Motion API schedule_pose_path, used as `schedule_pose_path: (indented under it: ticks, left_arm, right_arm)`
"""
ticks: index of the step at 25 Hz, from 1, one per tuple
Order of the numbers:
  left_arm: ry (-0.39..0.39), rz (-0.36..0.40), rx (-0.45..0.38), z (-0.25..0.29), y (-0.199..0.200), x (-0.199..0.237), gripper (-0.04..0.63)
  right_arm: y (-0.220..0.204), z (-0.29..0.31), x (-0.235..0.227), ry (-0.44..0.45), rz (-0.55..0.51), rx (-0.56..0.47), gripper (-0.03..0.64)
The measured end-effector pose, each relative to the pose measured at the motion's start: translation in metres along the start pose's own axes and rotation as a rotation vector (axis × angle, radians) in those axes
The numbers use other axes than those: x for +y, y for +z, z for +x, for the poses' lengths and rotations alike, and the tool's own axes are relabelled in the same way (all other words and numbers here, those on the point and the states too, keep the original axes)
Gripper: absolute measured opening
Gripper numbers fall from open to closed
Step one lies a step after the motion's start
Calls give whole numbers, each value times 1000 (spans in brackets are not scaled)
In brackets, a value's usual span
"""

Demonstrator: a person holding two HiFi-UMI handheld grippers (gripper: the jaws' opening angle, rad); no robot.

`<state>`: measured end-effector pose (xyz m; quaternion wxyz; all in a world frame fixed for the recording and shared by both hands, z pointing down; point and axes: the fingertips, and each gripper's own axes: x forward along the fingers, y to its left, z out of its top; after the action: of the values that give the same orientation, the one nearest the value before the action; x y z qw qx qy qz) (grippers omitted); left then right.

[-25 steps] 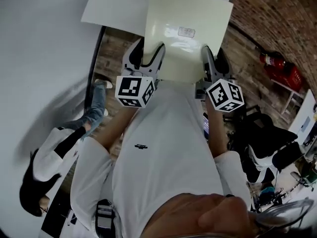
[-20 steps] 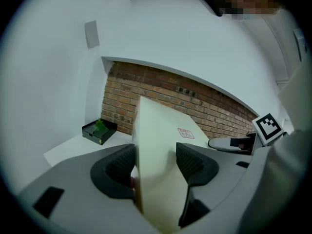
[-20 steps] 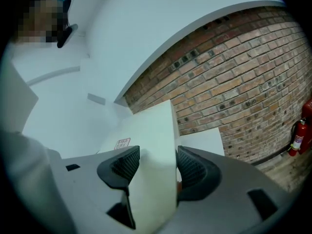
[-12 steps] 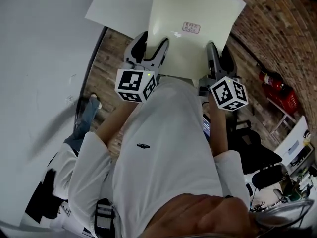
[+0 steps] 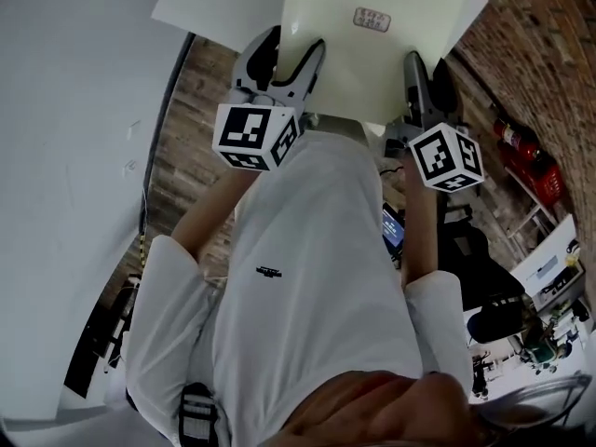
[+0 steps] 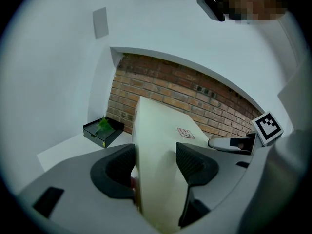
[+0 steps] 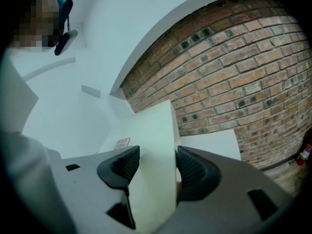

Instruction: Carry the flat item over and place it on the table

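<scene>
Now the board (image 5: 372, 45) is up in the air at 12 o'clock in the head view, held out flat in front of the person. It is pale, wide and thin, with a small label (image 5: 372, 19) on top. The left gripper (image 5: 289, 59) bites the near edge at about 11 o'clock, and the right gripper (image 5: 426, 82) bites the same edge at about 1 o'clock. In each gripper view the jaws sit close together with the board squeezed between them, one pad on top and one below. The white table (image 5: 209, 7) shows at 11 o'clock in the head view, and part of it is under the board's far side, so I think the board is nearly where it should go. A black box (image 6: 103, 129) with something green in it sits on the table at 9 o'clock in the left gripper view, in front of the brick wall (image 6: 195, 101). I think the board is light and stiff, since it stays flat with only one edge held. It looks smooth too, so it could slip. The far end sticks out a long way, so it may tip down or wobble. Holding it at two spots well apart on one edge seems best — that stops it from turning. To set it down, I would lower the far edge first and keep it away from the box — then let go with both grippers together.
</scene>
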<state>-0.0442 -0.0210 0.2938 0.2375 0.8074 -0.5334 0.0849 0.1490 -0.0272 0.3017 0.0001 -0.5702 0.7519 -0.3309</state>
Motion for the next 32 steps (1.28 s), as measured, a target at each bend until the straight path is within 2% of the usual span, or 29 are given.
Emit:
schedule_pose_path:
  ticks: [13,32]
  left_arm:
    - [-13,-22,53,83,-17,69,278]
    - [5,-44,112,175,-49,113,278]
  right_arm:
    - [-19,98,-18,-57,1,37,258]
    - [-41,192,-69,-92,9,98,258]
